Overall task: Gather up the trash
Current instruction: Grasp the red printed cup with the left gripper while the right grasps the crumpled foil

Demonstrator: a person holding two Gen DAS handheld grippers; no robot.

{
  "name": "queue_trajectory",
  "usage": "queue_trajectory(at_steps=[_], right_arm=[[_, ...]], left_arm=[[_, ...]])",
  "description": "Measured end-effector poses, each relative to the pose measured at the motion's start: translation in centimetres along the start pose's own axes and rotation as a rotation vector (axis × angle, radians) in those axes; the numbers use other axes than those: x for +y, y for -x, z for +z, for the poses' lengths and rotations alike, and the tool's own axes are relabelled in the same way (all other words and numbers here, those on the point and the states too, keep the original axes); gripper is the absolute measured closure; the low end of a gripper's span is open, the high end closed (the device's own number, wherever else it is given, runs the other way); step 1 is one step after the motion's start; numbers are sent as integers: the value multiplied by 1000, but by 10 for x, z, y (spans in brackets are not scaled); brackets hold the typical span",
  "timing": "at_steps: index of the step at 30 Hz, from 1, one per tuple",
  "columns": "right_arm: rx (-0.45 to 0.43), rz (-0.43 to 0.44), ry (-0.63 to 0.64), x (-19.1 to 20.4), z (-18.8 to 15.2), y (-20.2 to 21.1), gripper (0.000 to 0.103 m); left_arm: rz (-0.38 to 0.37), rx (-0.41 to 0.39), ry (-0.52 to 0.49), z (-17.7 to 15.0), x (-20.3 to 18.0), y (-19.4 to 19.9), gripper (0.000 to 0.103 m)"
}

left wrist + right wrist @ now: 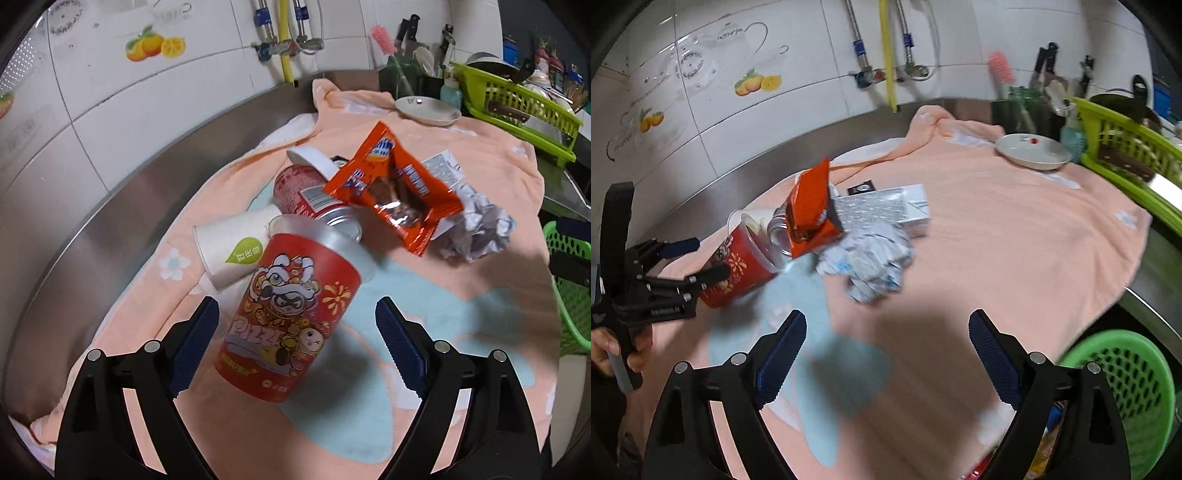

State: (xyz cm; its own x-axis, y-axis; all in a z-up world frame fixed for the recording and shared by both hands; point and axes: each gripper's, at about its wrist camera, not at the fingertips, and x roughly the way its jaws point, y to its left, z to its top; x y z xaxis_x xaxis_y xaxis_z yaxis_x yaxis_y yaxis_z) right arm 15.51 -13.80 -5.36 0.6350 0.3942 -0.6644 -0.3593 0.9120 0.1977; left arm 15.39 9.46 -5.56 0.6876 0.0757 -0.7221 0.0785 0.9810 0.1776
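Observation:
A red printed snack cup (291, 317) lies on its side on the peach towel (461, 295), mouth pointing away. My left gripper (295, 332) is open and straddles the cup, both pads clear of its sides. Behind the cup lie a white paper cup (232, 247), a red can (306, 195), an orange snack wrapper (391, 188) and crumpled paper (476, 229). In the right wrist view a hand holds the left gripper (709, 258) around the red cup (738, 266). My right gripper (886, 339) is open over bare towel, short of the crumpled paper (871, 258).
A green mesh basket (1126, 387) stands below the counter edge at lower right. At the back right are a white dish (1034, 151), a lime dish rack (1126, 147) and a holder with knives. A flat silver-white box (890, 210) lies behind the paper. The tiled wall and pipes run behind.

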Motion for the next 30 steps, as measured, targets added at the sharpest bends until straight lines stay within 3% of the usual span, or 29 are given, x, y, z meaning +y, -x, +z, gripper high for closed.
queue_trajectory(at_steps=[15, 22, 27, 30], right_arm=[[15, -2, -126, 2, 31, -67, 15], [49, -4, -150, -2, 35, -92, 27], [63, 4, -151, -4, 33, -99, 47], [56, -5, -127, -2, 31, -96, 54]], left_arm=[[-60, 47, -45, 4, 4, -31, 15], [-74, 66, -69, 8, 2, -43, 15], [-100, 78, -54, 9, 5, -50, 19], [-108, 74, -48, 9, 6, -50, 22]])
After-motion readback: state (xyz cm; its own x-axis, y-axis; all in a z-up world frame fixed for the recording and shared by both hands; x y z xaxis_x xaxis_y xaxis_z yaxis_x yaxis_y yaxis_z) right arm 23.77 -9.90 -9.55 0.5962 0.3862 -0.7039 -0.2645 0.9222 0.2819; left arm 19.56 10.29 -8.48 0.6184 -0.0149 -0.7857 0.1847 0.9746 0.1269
